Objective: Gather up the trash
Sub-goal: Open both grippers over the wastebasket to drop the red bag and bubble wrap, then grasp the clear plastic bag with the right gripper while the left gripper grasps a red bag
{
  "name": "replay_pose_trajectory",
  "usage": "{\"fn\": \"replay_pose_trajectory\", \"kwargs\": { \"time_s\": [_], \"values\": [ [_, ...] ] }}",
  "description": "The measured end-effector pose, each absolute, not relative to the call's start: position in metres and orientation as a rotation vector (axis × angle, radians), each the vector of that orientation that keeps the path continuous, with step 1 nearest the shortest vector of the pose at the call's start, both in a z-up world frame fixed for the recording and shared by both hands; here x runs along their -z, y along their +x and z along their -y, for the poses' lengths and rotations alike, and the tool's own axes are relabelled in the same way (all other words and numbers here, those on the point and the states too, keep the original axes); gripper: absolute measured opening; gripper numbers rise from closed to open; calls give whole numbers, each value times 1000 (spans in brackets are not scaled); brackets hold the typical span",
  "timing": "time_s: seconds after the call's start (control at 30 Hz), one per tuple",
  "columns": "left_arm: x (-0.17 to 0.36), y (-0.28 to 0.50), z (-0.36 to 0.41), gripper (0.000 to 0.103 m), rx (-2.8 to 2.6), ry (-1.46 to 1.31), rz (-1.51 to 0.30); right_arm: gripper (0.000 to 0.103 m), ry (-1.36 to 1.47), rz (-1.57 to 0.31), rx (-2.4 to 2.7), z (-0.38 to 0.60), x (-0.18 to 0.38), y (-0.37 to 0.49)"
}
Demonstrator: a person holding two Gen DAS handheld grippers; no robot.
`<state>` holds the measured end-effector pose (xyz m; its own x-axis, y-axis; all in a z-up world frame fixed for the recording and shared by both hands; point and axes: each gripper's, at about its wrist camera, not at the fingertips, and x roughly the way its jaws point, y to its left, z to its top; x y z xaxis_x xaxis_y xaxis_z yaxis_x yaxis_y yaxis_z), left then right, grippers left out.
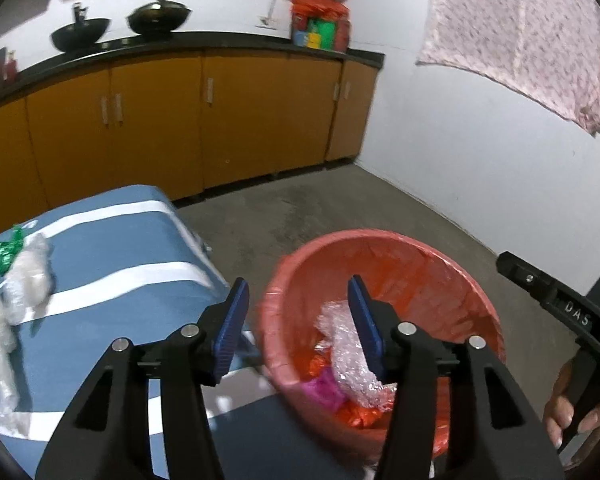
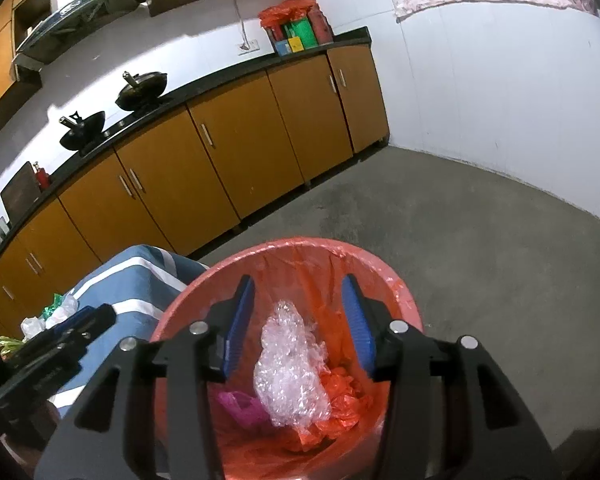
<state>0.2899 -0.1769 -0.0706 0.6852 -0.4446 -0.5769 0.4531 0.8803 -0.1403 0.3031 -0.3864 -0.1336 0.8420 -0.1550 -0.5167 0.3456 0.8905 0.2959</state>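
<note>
Where bin [image 2: 396, 296] sits lined | holds bubble wrap [image 2: 290, 364], bags [image 2: 340, 400]

Glossy, probably plastic bin liner [image 2: 308, 264]

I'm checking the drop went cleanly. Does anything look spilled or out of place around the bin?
Nothing spilled: the bubble wrap lies inside the red bin. Crumpled wrappers remain on the striped table.

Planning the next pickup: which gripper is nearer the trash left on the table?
Left. The left gripper sits at the table edge beside the trash; the right gripper hangs over the bin.
</note>
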Motion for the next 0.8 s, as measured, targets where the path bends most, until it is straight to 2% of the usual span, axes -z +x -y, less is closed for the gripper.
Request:
{"fn": "replay_pose_trajectory", "kwargs": {
  "time_s": [0.3,0.4,0.73,0.8],
  "values": [
    [57,265,87,60,333,6,-582,48,334,-506,122,322,113,320],
    [57,254,44,68,242,7,-562,48,321,-523,42,288,110,331],
    [71,235,-99,73,-86,19,-562,46,196,-604,-252,132,118,368],
    [75,234,-122,78,-143,10,-566,43,165,-625,-299,100,122,376]
  ]
}}
